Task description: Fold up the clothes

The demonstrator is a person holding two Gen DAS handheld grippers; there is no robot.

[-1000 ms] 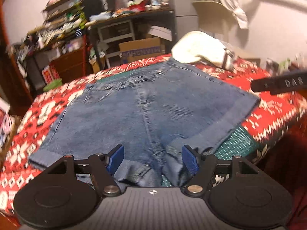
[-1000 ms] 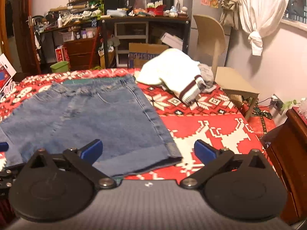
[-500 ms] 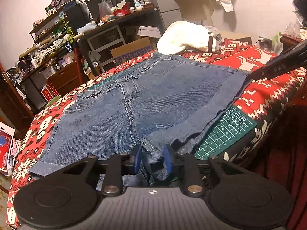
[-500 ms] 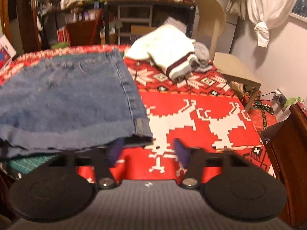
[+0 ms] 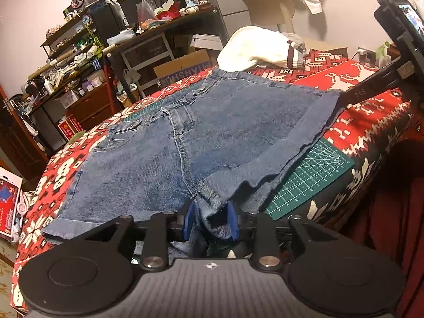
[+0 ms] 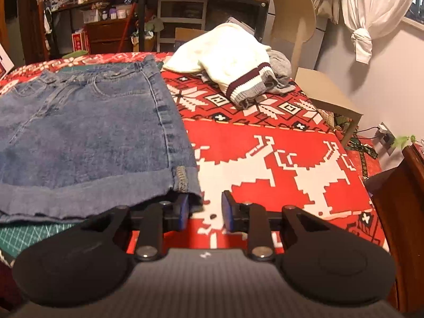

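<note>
Your red-and-white patterned blanket [image 6: 278,159] covers the surface; on it the blue denim shorts [image 5: 212,143] lie flat, partly over a green gridded cutting mat [image 5: 312,177] at 4 o'clock. The cream knitted sweater [image 6: 225,55] sits at 12 o'clock. Your left gripper [image 5: 210,221] is clenched on the crotch hem. Your right gripper [image 6: 204,212] stands narrowly parted at the shorts' outer hem corner, fabric touching only its left pad.

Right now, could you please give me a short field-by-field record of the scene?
garment: denim shorts, spread flat on red patterned blanket
left tongs: shut on the near hem at the crotch
right tongs: narrowly open at an outer cuff corner
under shorts: green cutting mat
behind: white sweater, in a heap
</note>
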